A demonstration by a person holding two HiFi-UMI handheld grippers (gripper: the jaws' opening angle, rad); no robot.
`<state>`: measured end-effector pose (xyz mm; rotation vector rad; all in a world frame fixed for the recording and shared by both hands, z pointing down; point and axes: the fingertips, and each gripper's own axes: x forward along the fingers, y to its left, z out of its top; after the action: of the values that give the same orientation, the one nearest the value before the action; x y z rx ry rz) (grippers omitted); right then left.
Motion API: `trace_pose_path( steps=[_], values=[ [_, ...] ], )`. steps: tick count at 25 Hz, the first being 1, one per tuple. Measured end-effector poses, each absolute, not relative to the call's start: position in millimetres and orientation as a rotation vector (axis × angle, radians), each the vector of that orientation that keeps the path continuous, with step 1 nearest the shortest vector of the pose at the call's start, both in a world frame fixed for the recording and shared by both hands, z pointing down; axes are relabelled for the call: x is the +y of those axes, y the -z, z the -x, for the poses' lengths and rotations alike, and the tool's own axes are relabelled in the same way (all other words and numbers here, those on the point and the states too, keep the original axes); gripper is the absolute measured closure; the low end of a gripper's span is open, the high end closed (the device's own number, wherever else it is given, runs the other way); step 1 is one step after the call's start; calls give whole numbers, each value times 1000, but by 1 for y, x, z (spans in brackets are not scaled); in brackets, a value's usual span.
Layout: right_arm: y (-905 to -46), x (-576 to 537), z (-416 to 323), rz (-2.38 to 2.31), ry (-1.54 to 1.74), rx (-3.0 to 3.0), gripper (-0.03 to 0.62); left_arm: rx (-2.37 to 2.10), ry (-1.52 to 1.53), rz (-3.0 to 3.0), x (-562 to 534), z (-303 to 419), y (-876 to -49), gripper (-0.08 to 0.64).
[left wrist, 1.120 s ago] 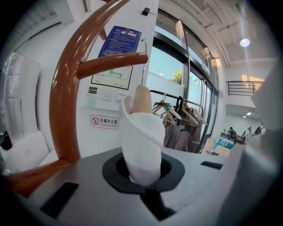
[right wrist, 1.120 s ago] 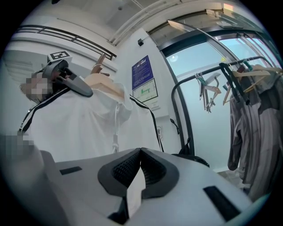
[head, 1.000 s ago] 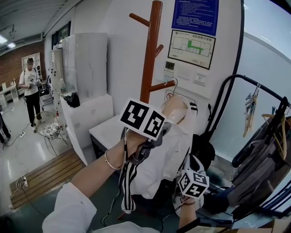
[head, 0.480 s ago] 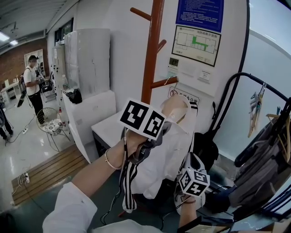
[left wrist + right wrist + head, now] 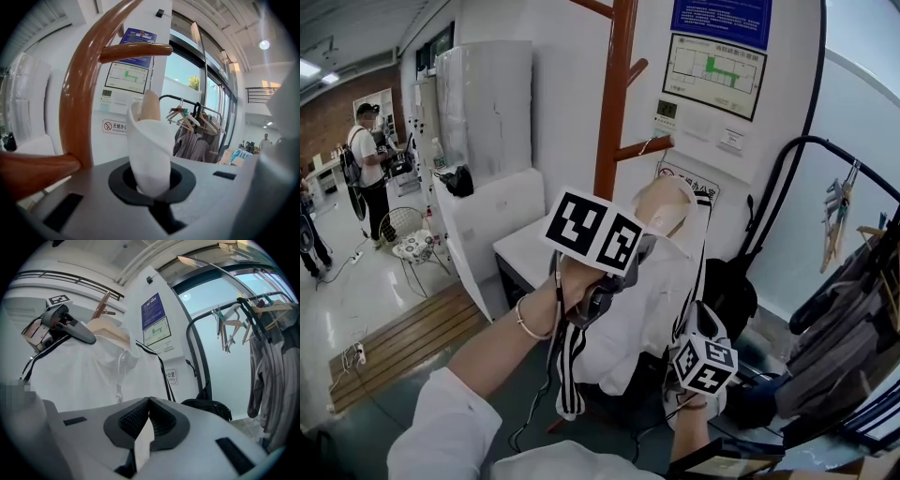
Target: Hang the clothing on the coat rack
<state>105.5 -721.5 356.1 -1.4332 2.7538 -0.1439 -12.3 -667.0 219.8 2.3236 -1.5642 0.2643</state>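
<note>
A white wall (image 5: 572, 84) with a framed floor plan (image 5: 714, 73) at 1 o'clock backs the scene. A strip of timber decking (image 5: 403, 342) lies at 8 o'clock, and a person (image 5: 367, 159) stands far off at 10 o'clock.

Since a second ago everything ahead of you has slid up the head view. The coat rack (image 5: 609, 103), a smooth, round, reddish-brown wooden post with angled pegs at 12 o'clock, now runs out of the top of the frame, and the floor plan sits higher. Your grips have not changed.

The white garment (image 5: 642, 300), soft cloth with black-and-white striped trim, hangs on a pale wooden hanger (image 5: 664, 208). It is held up mid-view, just in front of the post and below its lower peg.

Your left gripper (image 5: 152, 187) has its jaws pressed together on a rolled fold of the garment's white cloth near the collar. The hanger's rounded end shows just above that fold. Your right gripper (image 5: 143, 439), lower at 5 o'clock, pinches a thin edge of the same white fabric between its ribbed black pads.

At 3 o'clock a curved black clothes rail (image 5: 853, 167) carries grey clothes (image 5: 830, 347) on hangers. A black bag (image 5: 733, 295) sits near its foot, behind the garment.
</note>
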Motion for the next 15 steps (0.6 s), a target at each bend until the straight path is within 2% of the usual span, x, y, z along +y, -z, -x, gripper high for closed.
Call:
trace_pose_path(
  steps=[8, 15],
  values=[
    [-363, -715, -100, 1417, 148, 2781, 569, -1572, -237, -2286, -663, 19, -235, 546],
    [-370, -707, -94, 1407, 160, 2803, 569, -1688, -343, -2242, -660, 28, -250, 546]
  ],
)
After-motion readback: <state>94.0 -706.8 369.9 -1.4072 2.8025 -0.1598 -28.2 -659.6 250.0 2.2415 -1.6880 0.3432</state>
